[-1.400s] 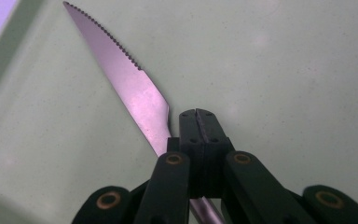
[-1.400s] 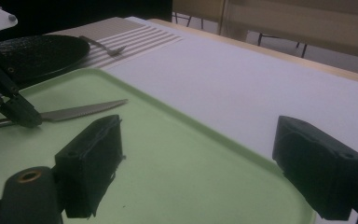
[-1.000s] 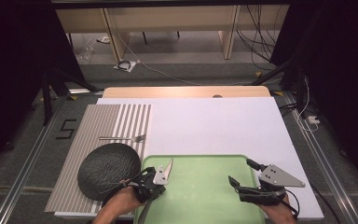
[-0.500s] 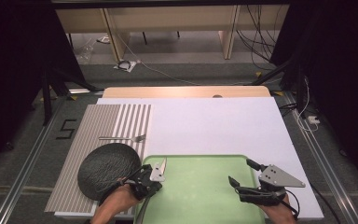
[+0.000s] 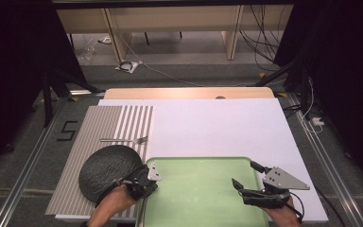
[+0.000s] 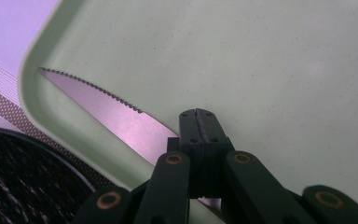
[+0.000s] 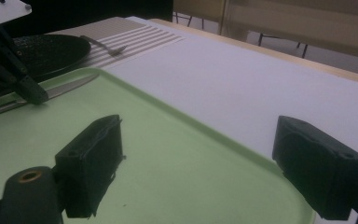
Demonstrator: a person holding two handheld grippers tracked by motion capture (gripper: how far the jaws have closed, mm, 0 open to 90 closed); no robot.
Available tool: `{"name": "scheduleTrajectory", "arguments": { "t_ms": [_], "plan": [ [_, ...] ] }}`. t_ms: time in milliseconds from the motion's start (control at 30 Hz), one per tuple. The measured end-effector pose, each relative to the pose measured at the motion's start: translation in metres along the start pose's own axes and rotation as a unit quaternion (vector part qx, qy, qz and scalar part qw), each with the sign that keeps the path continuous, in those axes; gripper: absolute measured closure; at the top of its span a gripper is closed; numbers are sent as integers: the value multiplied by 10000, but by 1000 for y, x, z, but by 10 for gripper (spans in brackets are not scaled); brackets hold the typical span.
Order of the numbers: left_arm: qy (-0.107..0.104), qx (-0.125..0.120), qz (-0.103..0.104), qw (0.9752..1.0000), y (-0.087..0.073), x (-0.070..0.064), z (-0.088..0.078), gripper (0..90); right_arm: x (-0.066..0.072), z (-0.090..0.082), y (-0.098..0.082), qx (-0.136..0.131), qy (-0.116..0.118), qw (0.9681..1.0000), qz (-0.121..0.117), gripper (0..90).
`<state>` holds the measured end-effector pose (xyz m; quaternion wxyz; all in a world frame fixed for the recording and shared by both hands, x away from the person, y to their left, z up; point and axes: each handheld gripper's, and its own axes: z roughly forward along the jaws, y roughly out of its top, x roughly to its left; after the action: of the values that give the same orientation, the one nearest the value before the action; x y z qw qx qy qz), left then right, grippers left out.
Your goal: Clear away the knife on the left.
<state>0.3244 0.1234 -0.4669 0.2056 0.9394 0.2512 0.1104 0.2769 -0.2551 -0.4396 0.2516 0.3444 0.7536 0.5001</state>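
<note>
Left hand has dropped the knife lower since the earlier frames: blade was angled up over the tray, now it lies nearly flat at the tray's near-left corner.

Largest to smallest:
- Tabletop (image 5: pixel 217 127): white sheet, striped placemat (image 5: pixel 108 125) at left.
- Green tray (image 5: pixel 203 189): bare centre.
- Dark round plate (image 5: pixel 106 168): on the placemat, just beside the tray's left rim.
- Left gripper (image 6: pixel 199 122): fingers fully closed on the serrated knife (image 6: pixel 107 112); blade runs along the tray floor toward the corner wall, tip at the rim.
- Right gripper (image 7: pixel 209 154): fingers wide apart, holding nothing, hovering over the tray's right end.
- Fork (image 5: pixel 125 140): on the placemat, beyond the plate.

Step, my read: laying the knife in the tray. Next: confirm the blade rests flat, part the fingers, lift off without dragging it.
</note>
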Motion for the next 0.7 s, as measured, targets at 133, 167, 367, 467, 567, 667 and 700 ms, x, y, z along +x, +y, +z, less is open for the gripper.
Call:
{"name": "scheduleTrajectory", "arguments": {
  "t_ms": [133,167,367,467,567,667,700],
  "plan": [
    [23,32,30,10000,1,-1,0,895,0,0,0,10,0,10000,2,169],
    [1,28,9,10000,0,0,0,895,0,0,0,12,0,10000,5,169],
    [-33,86,-17,10000,0,1,-1,896,0,0,0,-1,4,10000,-1,169],
    [-45,69,-31,10000,-1,1,-1,895,0,0,0,1,4,10000,1,169],
    [-40,17,-45,10000,-1,2,-2,894,0,0,0,0,6,10000,-6,169],
    [-136,-250,-201,9994,-1,6,-9,859,0,-1,0,4,11,10000,-1,169],
    [-107,-321,-214,9992,-1,8,-12,843,0,-1,0,5,11,10000,3,169]
  ]
}}
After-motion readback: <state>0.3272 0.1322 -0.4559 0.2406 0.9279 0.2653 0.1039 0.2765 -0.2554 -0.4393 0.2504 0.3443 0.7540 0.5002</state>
